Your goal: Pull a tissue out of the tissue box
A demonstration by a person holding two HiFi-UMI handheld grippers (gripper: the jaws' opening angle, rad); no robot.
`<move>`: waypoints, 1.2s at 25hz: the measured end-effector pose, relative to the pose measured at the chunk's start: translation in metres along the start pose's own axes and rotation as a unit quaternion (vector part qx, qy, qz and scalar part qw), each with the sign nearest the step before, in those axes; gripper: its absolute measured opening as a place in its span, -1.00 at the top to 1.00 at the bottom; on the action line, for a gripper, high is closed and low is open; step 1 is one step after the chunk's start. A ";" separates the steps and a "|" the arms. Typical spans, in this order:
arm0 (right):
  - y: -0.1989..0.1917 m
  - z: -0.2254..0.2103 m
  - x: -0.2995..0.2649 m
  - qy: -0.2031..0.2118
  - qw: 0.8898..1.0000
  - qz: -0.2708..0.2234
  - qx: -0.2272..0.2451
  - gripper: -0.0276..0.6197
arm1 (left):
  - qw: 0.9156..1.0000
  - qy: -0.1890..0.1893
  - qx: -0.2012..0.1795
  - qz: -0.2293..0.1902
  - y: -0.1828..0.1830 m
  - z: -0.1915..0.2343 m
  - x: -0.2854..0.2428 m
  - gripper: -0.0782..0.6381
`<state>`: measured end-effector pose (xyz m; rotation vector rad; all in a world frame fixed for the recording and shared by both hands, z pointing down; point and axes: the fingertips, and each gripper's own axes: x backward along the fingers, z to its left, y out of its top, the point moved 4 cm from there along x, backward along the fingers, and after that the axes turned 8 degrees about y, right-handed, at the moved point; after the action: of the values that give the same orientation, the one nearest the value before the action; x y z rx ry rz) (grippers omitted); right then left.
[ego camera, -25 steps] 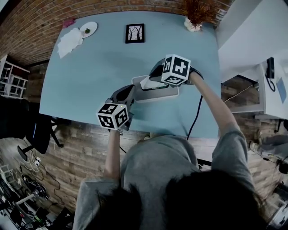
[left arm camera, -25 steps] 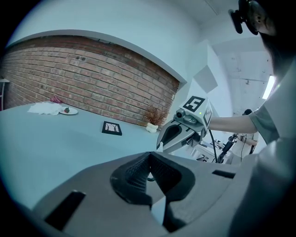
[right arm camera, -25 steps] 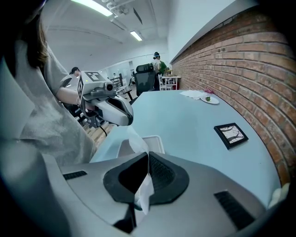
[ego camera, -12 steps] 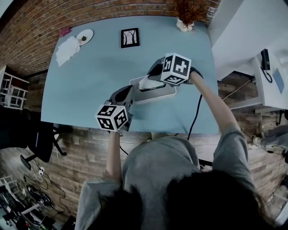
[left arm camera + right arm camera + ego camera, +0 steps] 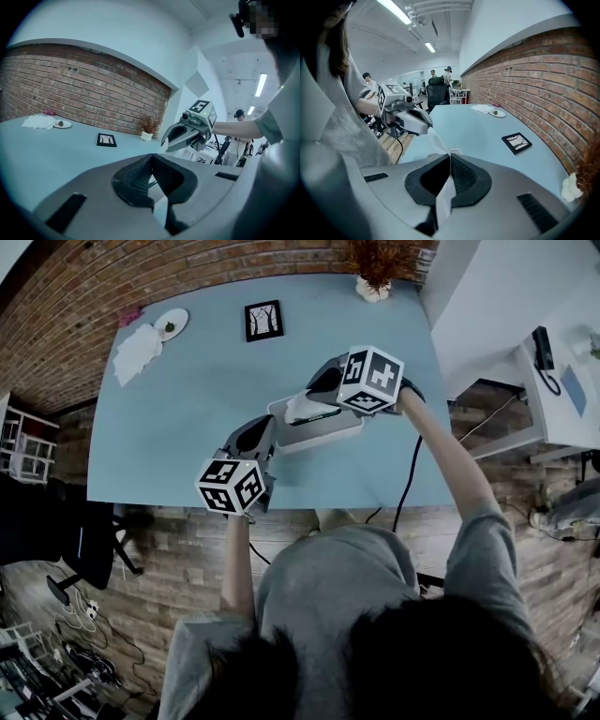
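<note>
Head view, looking steeply down: the tissue box (image 5: 343,428) sits near the front edge of the pale blue worktop (image 5: 187,409), roughly in its middle, with both grippers at it. The right gripper (image 5: 315,396) is over the box's far-left part, and a white tissue (image 5: 302,410) rises from the box into its tip. In the right gripper view the fingers (image 5: 461,176) are pressed together on that tissue, which runs as a thin white strip between them and on up beyond the tips towards the other gripper.

The left gripper (image 5: 265,428) lies at the box's left end, its marker cube nearer the person. In the left gripper view its fingers (image 5: 136,178) meet at the tips, clamped on a pale strip (apparently the box's edge, though most of the box is covered by the gripper's body). The two grippers are close together but apart.

Well away at the back of the worktop are a small black picture frame (image 5: 263,321), a white plate (image 5: 170,324) with something small on it, a loose pile of white paper (image 5: 136,345) just beside the plate, and a dried plant in a white pot (image 5: 373,287).
</note>
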<state>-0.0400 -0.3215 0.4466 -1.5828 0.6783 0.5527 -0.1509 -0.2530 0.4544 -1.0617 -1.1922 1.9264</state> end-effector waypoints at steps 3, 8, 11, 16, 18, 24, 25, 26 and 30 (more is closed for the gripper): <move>0.003 0.006 0.005 -0.015 1.000 -0.011 -0.005 0.91 | 1.000 -0.004 -0.004 -0.005 0.002 -0.002 0.008 0.77; 0.007 0.016 0.013 -0.042 0.998 -0.031 -0.016 0.91 | 1.000 -0.009 -0.009 -0.012 0.000 -0.005 0.021 0.77; 0.011 0.024 0.019 -0.061 0.997 -0.046 -0.021 0.91 | 1.000 -0.009 -0.011 -0.017 0.000 -0.007 0.030 0.77; 0.014 0.041 0.026 -0.079 0.994 -0.072 -0.025 0.91 | 1.000 -0.015 -0.014 -0.022 -0.001 -0.013 0.042 0.77; 0.014 0.046 0.029 -0.086 0.992 -0.082 -0.027 0.91 | 0.999 -0.018 -0.016 -0.023 -0.002 -0.016 0.046 0.77; 0.017 0.065 0.040 -0.122 0.983 -0.129 -0.041 0.91 | 0.999 -0.018 -0.018 -0.032 -0.002 -0.023 0.061 0.77; 0.017 0.068 0.042 -0.130 0.981 -0.139 -0.044 0.91 | 0.999 -0.017 -0.019 -0.033 -0.003 -0.025 0.064 0.77; 0.017 0.073 0.045 -0.138 0.978 -0.149 -0.047 0.91 | 0.999 -0.017 -0.020 -0.034 -0.003 -0.028 0.066 0.77; 0.016 0.090 0.053 -0.164 0.966 -0.191 -0.058 0.91 | 0.999 -0.017 -0.023 -0.039 -0.006 -0.037 0.075 0.77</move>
<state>-0.0109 -0.2386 0.3879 -1.6281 0.0854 0.5539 -0.1539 -0.1740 0.4269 -0.9951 -1.2829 1.8717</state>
